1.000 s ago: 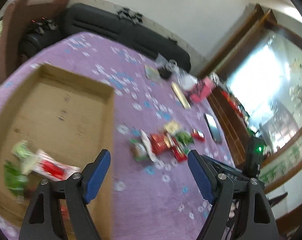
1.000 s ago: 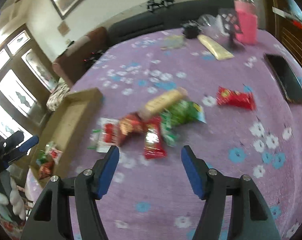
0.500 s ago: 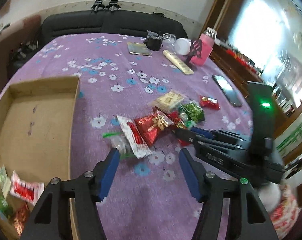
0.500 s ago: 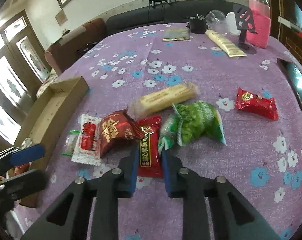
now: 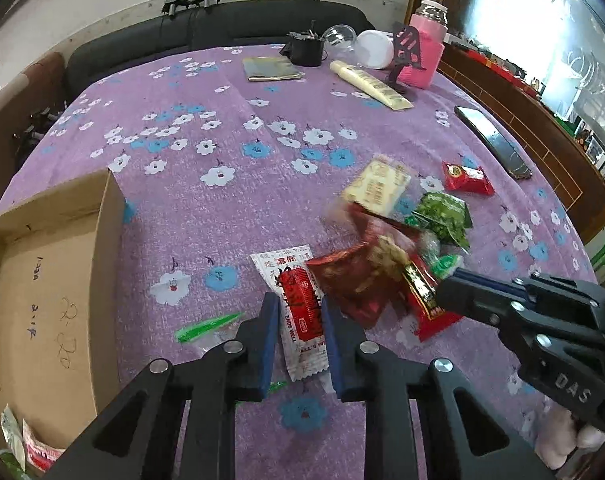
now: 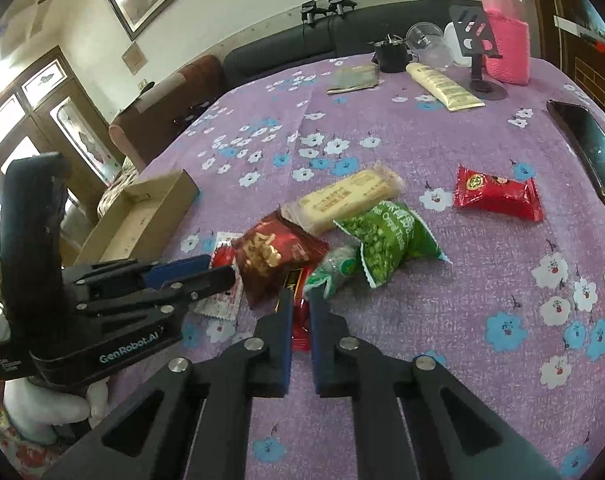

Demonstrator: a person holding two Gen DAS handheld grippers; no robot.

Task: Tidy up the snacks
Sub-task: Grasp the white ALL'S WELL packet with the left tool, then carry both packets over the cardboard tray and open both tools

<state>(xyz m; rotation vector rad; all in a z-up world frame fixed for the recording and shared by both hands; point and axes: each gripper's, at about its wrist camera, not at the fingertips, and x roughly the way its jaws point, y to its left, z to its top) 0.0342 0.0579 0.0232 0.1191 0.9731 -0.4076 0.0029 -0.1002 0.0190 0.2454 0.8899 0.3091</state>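
Risk is dragging neighbours: left gripper [image 5: 300, 320] clamps the white-red sachet [image 5: 302, 308], right gripper [image 6: 301, 320] the red packet [image 6: 300, 326], both partly under the dark red bag [image 6: 278, 252].

Your two grippers – left gripper [image 5: 300, 312], right gripper [image 6: 301, 308] – black frames, blue finger pads, silver screws, white "GenRobot.AI" lettering; your hand [image 6: 50, 404] wears a white glove.

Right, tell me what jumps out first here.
A heap of bright snack packets lies mid-table on the purple flowered cloth. The two grippers meet at it: the left gripper shut on a white-and-red sachet, the right gripper shut on a slim red packet. A cardboard box waits at the left edge.
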